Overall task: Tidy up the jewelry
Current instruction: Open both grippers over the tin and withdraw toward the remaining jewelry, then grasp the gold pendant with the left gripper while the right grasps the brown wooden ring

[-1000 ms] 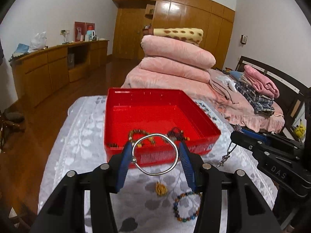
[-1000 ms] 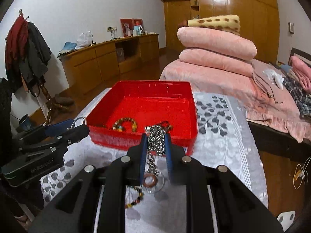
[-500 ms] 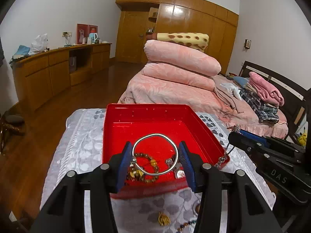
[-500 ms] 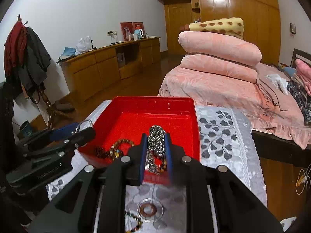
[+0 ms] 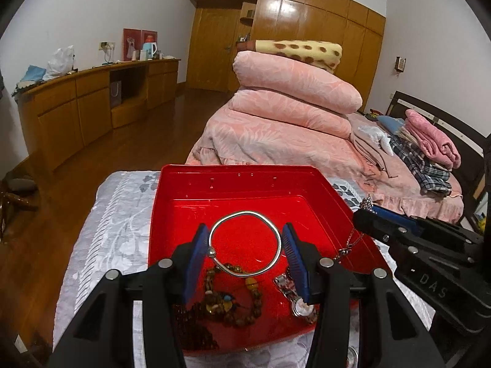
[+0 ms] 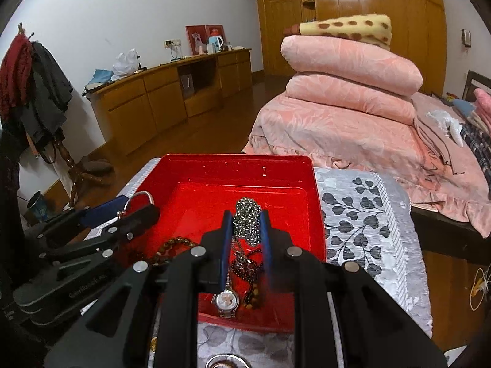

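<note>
Left wrist view: the left hand-held gripper [image 5: 245, 245], clamped by its blue pads on a silver bangle [image 5: 245, 243], now hangs over the middle of the red tray [image 5: 239, 181]; a second ago the bangle was short of the tray's near wall, above loose pieces on the cloth. Under it lie a brown bead bracelet [image 5: 230, 299] and a wristwatch [image 5: 294, 294] on the tray floor.

Right wrist view: the right hand-held gripper [image 6: 245, 233] has likewise advanced over the tray [image 6: 316, 202], its pads closed on a bunched silver ball-chain necklace [image 6: 247, 224] whose tail dangles toward the watch [image 6: 226, 300] and dark beads [image 6: 251, 263] at the tray's near end.

The tray rests on a surface covered by a grey leaf-print cloth [image 6: 362, 233], with bare cloth on the tray's right and only a narrow strip on its left. Beyond the far edge lies wooden floor [image 5: 144, 141], a long wooden sideboard [image 5: 92, 98] along the white wall, and a bed stacked with folded pink quilts [image 5: 294, 92]. The two grippers sit near each other above the tray, apart, the left one at the tray's left rim in the right wrist view.
</note>
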Demonstrator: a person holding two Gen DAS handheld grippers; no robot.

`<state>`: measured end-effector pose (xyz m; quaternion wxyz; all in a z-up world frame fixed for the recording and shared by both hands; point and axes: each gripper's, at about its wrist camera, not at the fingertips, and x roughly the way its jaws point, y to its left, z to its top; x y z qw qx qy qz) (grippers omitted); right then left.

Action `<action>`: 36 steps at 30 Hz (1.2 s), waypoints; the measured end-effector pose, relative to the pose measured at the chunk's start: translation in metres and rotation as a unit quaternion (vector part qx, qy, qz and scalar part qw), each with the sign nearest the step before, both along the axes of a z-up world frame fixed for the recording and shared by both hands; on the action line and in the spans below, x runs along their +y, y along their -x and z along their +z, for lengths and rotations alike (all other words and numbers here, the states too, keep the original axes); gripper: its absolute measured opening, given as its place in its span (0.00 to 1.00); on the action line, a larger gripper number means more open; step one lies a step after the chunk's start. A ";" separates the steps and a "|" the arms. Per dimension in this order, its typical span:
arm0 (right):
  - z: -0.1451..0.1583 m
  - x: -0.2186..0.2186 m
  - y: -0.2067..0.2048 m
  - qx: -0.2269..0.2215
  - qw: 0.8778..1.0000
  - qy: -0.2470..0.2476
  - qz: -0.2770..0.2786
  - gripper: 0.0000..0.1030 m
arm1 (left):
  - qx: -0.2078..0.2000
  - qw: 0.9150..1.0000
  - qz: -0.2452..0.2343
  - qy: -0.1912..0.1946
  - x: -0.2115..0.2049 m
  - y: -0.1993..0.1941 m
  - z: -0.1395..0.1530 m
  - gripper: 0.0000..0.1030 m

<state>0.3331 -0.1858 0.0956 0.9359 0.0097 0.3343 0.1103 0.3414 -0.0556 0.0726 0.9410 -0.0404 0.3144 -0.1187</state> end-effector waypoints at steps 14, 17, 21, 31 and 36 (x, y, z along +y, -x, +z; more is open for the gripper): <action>-0.002 -0.009 0.007 -0.014 1.000 -0.004 -0.018 0.39 | 0.005 1.000 0.010 0.015 0.014 -0.003 0.001 0.63; 0.002 -0.013 0.023 -0.026 0.999 -0.004 -0.020 0.45 | -0.011 1.000 0.009 0.019 0.019 0.017 0.010 0.73; 0.002 -0.015 0.055 -0.039 0.999 0.002 -0.023 0.63 | -0.025 0.999 0.016 0.016 0.027 0.047 0.012 0.80; -0.024 -0.022 0.112 -0.016 0.999 0.004 -0.039 0.94 | -0.018 0.999 0.009 -0.028 0.025 0.105 -0.015 0.92; -0.045 -0.018 0.121 0.012 0.999 0.009 -0.038 0.94 | 0.002 1.000 0.003 -0.030 0.026 0.117 -0.031 0.92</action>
